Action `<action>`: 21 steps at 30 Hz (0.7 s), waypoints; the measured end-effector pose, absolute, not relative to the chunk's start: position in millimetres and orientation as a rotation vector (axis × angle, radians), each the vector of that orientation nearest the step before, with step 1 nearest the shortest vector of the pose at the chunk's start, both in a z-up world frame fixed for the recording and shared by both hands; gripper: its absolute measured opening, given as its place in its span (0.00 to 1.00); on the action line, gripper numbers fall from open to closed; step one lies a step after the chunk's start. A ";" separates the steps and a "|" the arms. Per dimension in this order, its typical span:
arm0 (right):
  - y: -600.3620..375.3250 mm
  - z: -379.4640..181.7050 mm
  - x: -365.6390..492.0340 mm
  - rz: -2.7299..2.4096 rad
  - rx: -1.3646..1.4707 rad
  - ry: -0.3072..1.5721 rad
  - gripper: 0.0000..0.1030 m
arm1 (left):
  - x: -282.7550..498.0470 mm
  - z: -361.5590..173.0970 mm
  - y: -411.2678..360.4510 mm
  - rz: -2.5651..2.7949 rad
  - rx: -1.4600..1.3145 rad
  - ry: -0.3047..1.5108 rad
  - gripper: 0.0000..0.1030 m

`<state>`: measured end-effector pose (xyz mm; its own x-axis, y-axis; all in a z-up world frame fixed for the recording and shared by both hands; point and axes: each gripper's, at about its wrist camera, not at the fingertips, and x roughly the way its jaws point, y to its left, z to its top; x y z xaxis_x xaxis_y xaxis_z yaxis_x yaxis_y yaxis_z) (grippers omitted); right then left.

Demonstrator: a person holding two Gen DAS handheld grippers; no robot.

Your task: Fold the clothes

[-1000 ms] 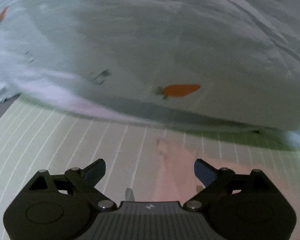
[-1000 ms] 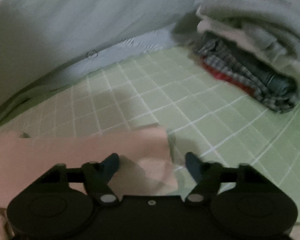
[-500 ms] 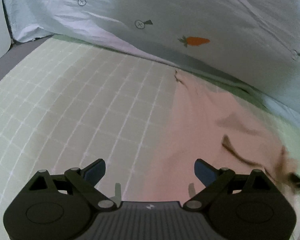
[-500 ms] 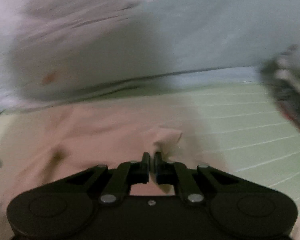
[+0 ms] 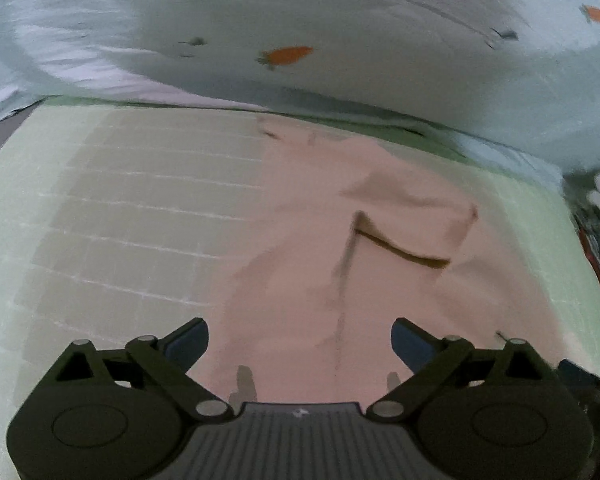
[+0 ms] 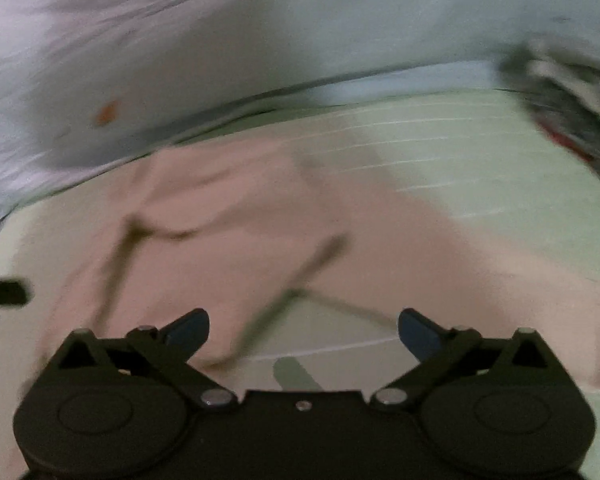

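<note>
Green checked sheet (image 5: 132, 216) below; pale quilt (image 5: 340, 20) (carrot print) behind.

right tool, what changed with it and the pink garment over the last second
The right tool closed near a corner of the pink garment half a second ago; its jaws have just been opening and now stand wide, nothing between them. The garment's fold now lies loose on the green sheet. The left tool stayed open and empty.

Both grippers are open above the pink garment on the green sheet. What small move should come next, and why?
Probably lower the right gripper to the pink garment and grasp an edge: its jaws have just opened and hold nothing, and the garment still lies rumpled with a flap turned over.
</note>
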<state>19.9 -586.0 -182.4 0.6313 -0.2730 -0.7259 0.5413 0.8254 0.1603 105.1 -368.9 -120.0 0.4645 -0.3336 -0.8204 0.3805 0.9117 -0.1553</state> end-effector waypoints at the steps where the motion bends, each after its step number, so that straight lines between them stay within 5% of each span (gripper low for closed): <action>1: -597.2 -185.2 14.7 -0.531 0.389 0.752 1.00 | 105.7 -121.4 -377.0 -0.458 0.067 0.999 0.95; 12: -660.0 -214.9 -19.3 -0.822 0.435 0.794 1.00 | 118.6 -149.2 -464.5 -0.658 0.212 1.046 0.90; 18: -657.5 -218.7 -9.7 -0.815 0.387 0.809 1.00 | 121.5 -173.5 -491.0 -0.727 0.233 1.103 0.66; 21: -660.4 -218.4 -4.8 -0.812 0.381 0.809 1.00 | 122.0 -179.5 -494.8 -0.725 0.238 1.108 0.44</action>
